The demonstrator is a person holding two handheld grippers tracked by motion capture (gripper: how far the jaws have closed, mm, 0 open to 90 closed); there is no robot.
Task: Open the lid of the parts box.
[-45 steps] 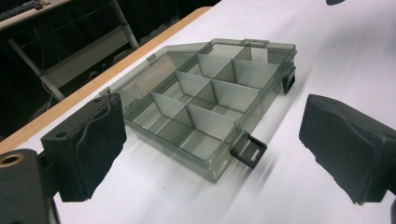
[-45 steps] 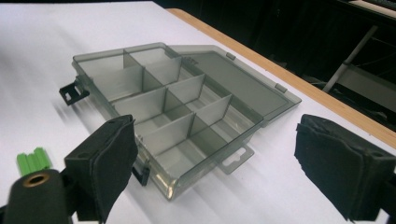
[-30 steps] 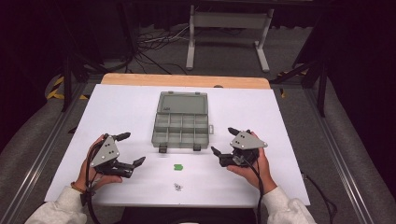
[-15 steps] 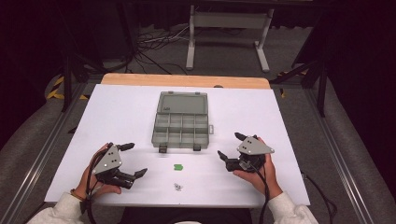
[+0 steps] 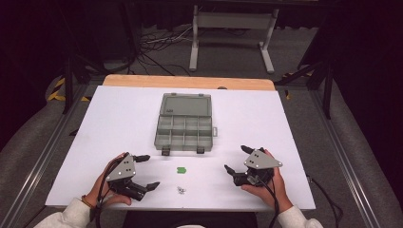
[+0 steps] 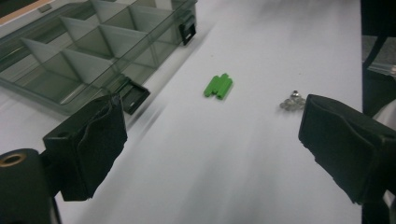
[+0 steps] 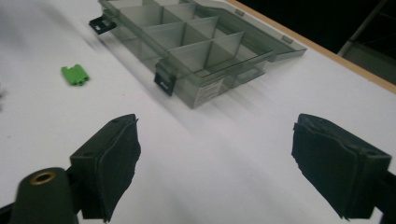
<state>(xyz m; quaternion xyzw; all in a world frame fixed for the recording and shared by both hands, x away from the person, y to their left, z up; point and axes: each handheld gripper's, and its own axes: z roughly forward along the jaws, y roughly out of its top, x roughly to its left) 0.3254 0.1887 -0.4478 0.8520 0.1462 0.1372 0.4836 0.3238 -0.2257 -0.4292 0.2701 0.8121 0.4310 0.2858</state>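
A clear grey compartment box point(image 5: 184, 127) lies open in the middle of the white table, lid folded back, its cells looking empty. In front of it lie a small green piece point(image 5: 180, 169) and a few tiny metal parts point(image 5: 181, 190). My left gripper point(image 5: 148, 171) is held near the front left, open, jaws pointing right toward those parts. My right gripper point(image 5: 236, 158) is open at the front right, pointing left. The left gripper view has the open jaws framing the green piece point(image 6: 218, 86), the metal parts point(image 6: 292, 100) and the box point(image 6: 70, 60). In the right gripper view the open jaws face the box point(image 7: 201, 42) and green piece point(image 7: 74, 74).
The white table top point(image 5: 114, 118) ends in a wooden strip point(image 5: 190, 81) at the far side. Metal rails point(image 5: 40, 159) run along both sides. Cables and a stand's legs point(image 5: 228, 42) are on the floor beyond.
Both hands have drawn back toward the table's near edge and sunk a little. Both grippers have stayed open, with nothing between the jaws.
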